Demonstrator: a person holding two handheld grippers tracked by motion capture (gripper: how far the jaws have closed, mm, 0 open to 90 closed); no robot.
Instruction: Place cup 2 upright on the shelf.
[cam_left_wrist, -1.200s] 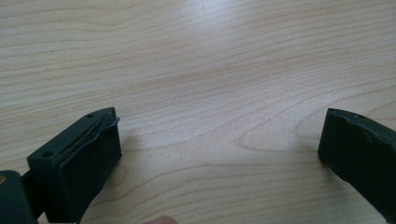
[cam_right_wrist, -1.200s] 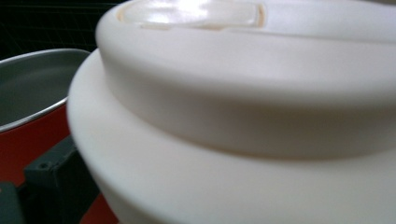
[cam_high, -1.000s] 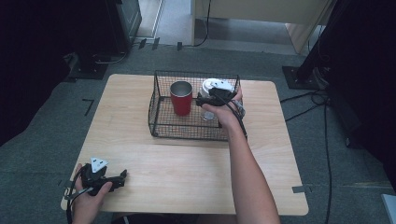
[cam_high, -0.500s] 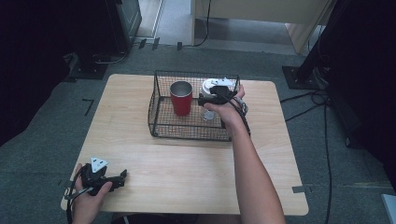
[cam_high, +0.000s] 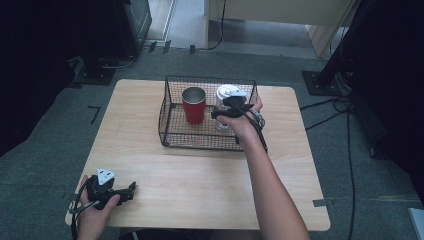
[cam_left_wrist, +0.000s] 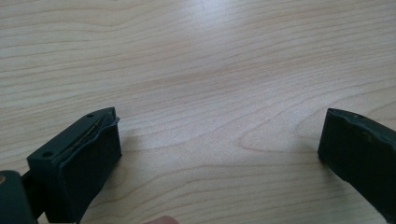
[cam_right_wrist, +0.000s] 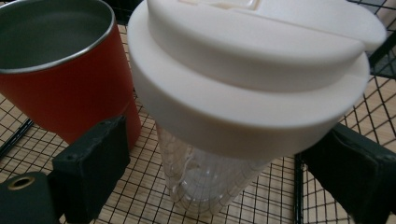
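Lab/studio: grey carpet (cam_high: 60, 145), floor cables (cam_high: 350, 150), stand bases (cam_high: 320, 80).

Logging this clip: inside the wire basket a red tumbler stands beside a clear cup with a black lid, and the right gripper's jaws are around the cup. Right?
Not quite: the lid is white, not black, as the right gripper view shows. The rest holds: the red tumbler and the clear cup stand side by side in the wire basket, and the right gripper has its jaws open around the cup.

Black grippers with chunky black jaws; left gripper (cam_high: 111, 189) carries a grey triangular plate.
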